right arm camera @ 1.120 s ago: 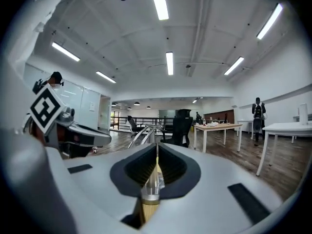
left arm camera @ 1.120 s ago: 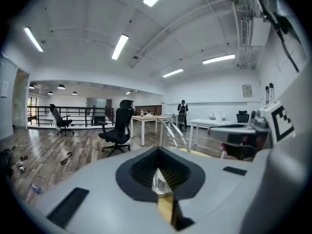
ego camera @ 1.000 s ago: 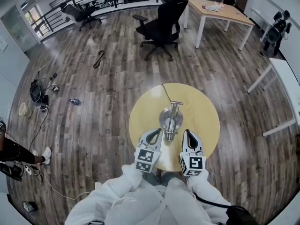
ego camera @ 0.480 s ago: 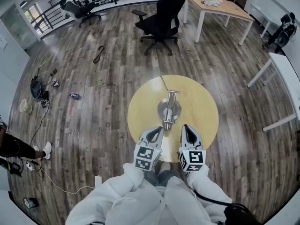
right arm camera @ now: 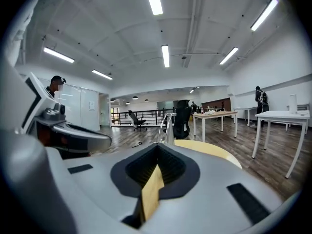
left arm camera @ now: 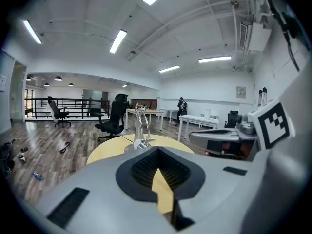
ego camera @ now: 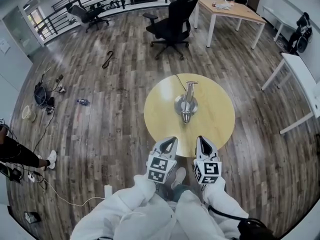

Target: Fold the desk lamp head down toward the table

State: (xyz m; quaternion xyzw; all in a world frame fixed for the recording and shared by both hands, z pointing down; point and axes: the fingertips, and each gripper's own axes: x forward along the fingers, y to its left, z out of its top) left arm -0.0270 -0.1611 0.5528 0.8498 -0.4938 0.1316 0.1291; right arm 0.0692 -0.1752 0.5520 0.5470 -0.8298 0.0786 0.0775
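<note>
While the silver desk lamp (ego camera: 186,104) sits mid-way on the round yellow bench (ego camera: 220,130), its cord (ego camera: 179,82) trails toward a black office chair (ego camera: 172,24). Left gripper (ego camera: 169,142) and right gripper (ego camera: 201,141) hang at the near edge, jaws pressed together on nothing.

**Out of sight**

Foot of the silver metal desk lamp (left arm camera: 140,130) masked by each tool's own body in both gripper views. Near rim of the round yellow wooden surface (ego camera: 220,119) covered by left tool (ego camera: 169,143) and right tool (ego camera: 201,141). Bystander's dark leg (ego camera: 20,156) cropped at left edge.
</note>
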